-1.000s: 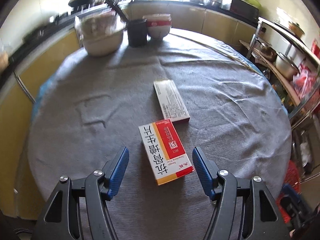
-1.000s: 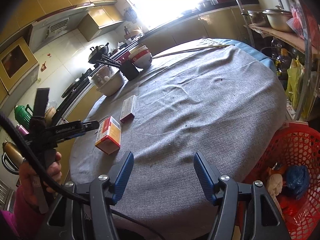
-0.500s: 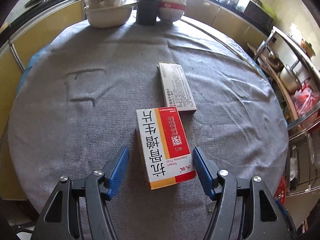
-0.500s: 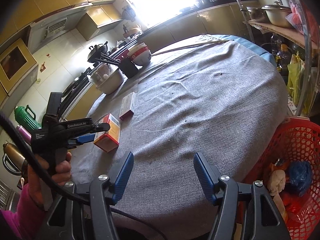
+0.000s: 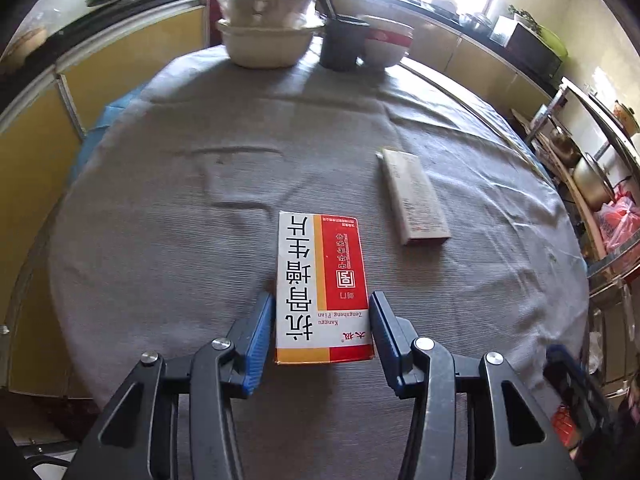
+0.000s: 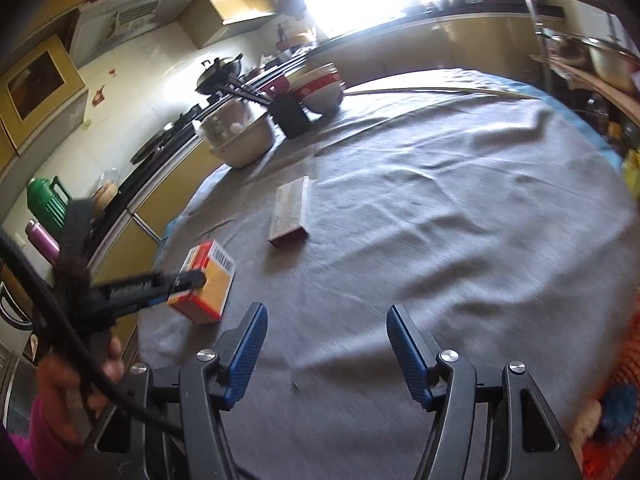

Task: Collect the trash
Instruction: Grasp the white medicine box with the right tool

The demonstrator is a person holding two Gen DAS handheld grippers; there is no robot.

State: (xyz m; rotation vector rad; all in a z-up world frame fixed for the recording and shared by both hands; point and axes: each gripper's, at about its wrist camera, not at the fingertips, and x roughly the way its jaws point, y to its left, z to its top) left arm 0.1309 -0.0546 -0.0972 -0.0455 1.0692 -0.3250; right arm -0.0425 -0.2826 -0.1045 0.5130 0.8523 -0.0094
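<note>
A red, white and orange medicine box (image 5: 322, 288) lies flat on the grey tablecloth (image 5: 160, 240). My left gripper (image 5: 320, 334) straddles its near end, blue pads close to both sides, with a thin gap showing. It also shows in the right wrist view (image 6: 206, 280) with the left gripper (image 6: 188, 282) at it. A second, slimmer white box (image 5: 414, 196) lies to the right and further back, also in the right wrist view (image 6: 290, 210). My right gripper (image 6: 326, 348) is open and empty above the cloth.
A covered beige bowl (image 5: 266, 36), a black chopstick holder (image 5: 344, 42) and red-and-white bowls (image 5: 386, 46) stand at the table's far edge. A red mesh basket (image 6: 616, 412) with trash sits at the lower right. A metal shelf rack (image 5: 592, 152) stands to the right.
My left gripper has moved forward and down over the red box and its jaws have narrowed around it. The right gripper view has shifted left and closer to the table.
</note>
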